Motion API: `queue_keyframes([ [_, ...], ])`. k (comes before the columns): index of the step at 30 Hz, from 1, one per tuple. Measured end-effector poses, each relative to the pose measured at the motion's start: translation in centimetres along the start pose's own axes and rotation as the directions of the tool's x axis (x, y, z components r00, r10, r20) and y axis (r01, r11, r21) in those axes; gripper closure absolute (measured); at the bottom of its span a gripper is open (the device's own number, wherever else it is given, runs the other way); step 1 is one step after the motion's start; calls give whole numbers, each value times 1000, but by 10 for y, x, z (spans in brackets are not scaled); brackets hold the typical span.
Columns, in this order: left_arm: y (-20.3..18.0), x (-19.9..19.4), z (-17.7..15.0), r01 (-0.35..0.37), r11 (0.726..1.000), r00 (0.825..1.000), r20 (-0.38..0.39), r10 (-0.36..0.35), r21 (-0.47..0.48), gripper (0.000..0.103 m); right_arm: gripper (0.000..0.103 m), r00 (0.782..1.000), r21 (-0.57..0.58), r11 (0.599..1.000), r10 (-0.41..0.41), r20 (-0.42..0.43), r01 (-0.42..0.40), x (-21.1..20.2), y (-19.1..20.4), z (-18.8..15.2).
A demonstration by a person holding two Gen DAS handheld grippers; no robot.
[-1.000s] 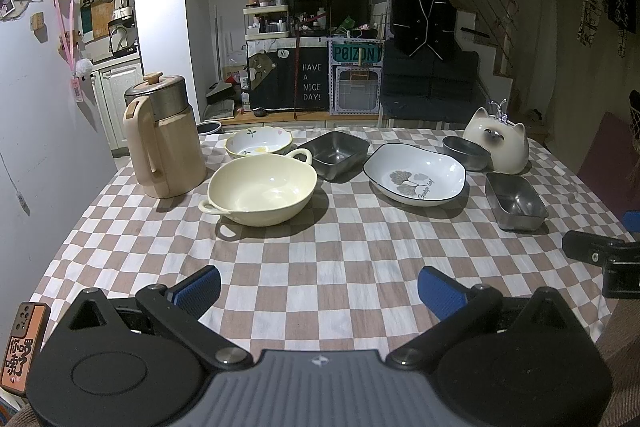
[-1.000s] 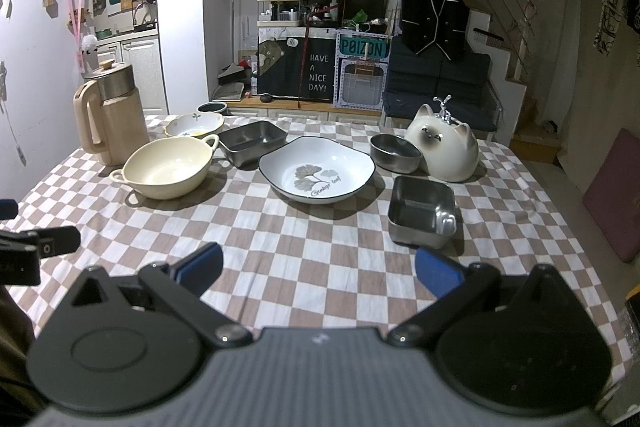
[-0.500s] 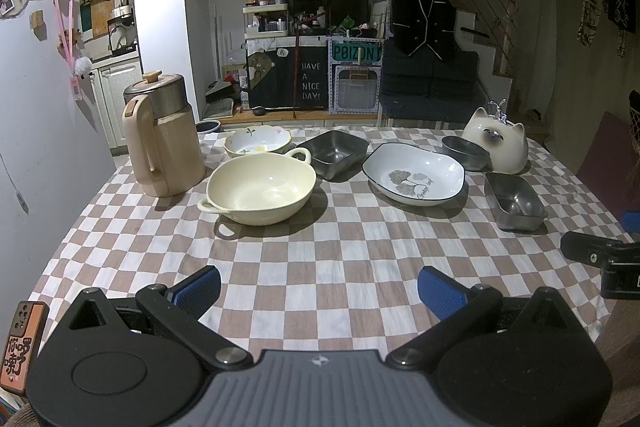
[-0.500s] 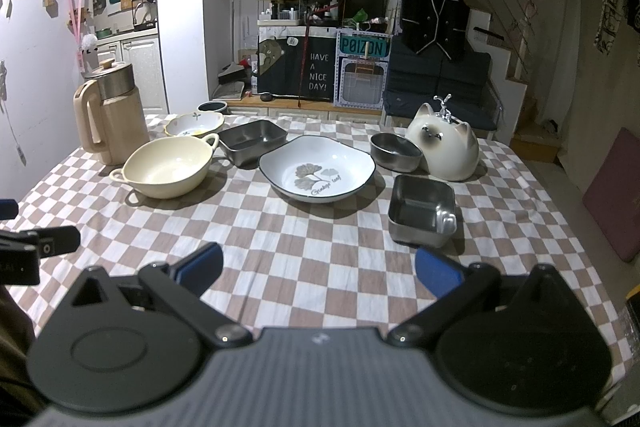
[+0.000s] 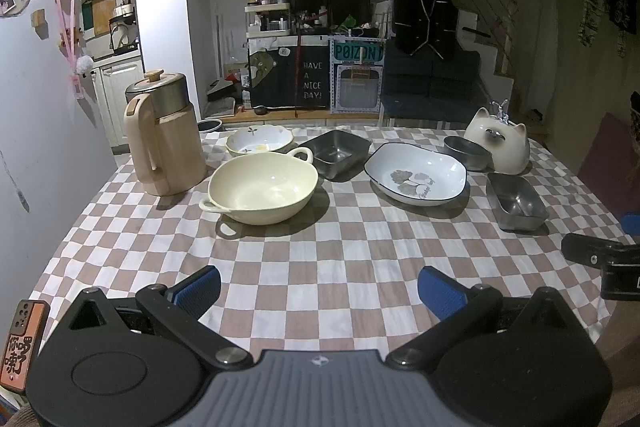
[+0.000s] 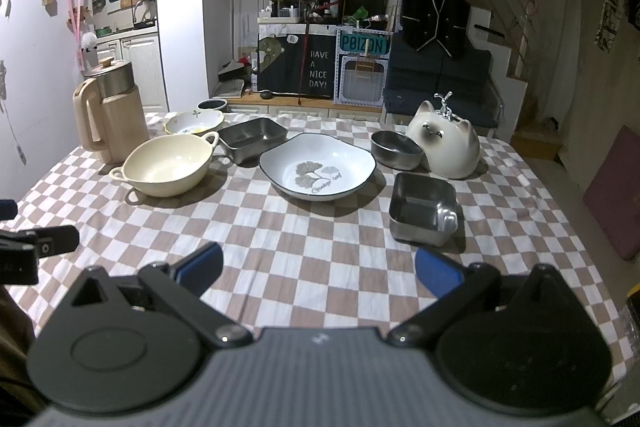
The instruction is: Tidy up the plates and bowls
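Nothing shifted since earlier frames | both my grippers, left gripper and right gripper, fingers wide, empty, low in frame | mid-frame: steel tray, cream bowl, leaf plate spread on counter | risk: glazed rims slipping, cloth dragging neighbours.

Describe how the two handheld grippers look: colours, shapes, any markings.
Both look alike. The left gripper and right gripper each have black angular arms pivoting on silver bolts, two round black discs flanking a grey ribbed centre plate with a small logo, and fingers tipped with blue ribbed pads. No cables or sleeves are clearly visible.
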State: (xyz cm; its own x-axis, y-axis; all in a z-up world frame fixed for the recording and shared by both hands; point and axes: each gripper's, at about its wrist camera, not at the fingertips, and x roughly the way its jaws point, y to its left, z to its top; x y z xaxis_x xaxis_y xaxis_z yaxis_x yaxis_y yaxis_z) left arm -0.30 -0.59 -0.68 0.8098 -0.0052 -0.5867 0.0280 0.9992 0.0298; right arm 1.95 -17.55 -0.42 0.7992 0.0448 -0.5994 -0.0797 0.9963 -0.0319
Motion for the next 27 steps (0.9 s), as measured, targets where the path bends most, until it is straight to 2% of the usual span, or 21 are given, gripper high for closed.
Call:
queue_keyframes([
  [8, -3, -2, 13, 14, 1000, 999, 31, -14, -1, 0, 0, 1000, 12, 1000, 14, -13, -13, 8, -1, 1],
  [12, -1, -1, 28, 72, 997, 994, 80, -72, 2, 0, 0, 1000, 28, 999, 21, 7, -21, 13, -4, 6],
  [18, -12, 5, 55, 76, 990, 981, 169, -95, 117, 0, 0, 995, 57, 998, -21, 97, 16, 19, -11, 23],
  [22, -13, 28, 78, 85, 983, 977, 182, -114, 163, 0, 0, 990, 104, 995, -24, 137, 9, 25, -23, 42],
  [27, -25, 57, 104, 92, 967, 969, 203, -142, 238, 0, 0, 979, 165, 985, -75, 190, 44, 43, -41, 65],
])
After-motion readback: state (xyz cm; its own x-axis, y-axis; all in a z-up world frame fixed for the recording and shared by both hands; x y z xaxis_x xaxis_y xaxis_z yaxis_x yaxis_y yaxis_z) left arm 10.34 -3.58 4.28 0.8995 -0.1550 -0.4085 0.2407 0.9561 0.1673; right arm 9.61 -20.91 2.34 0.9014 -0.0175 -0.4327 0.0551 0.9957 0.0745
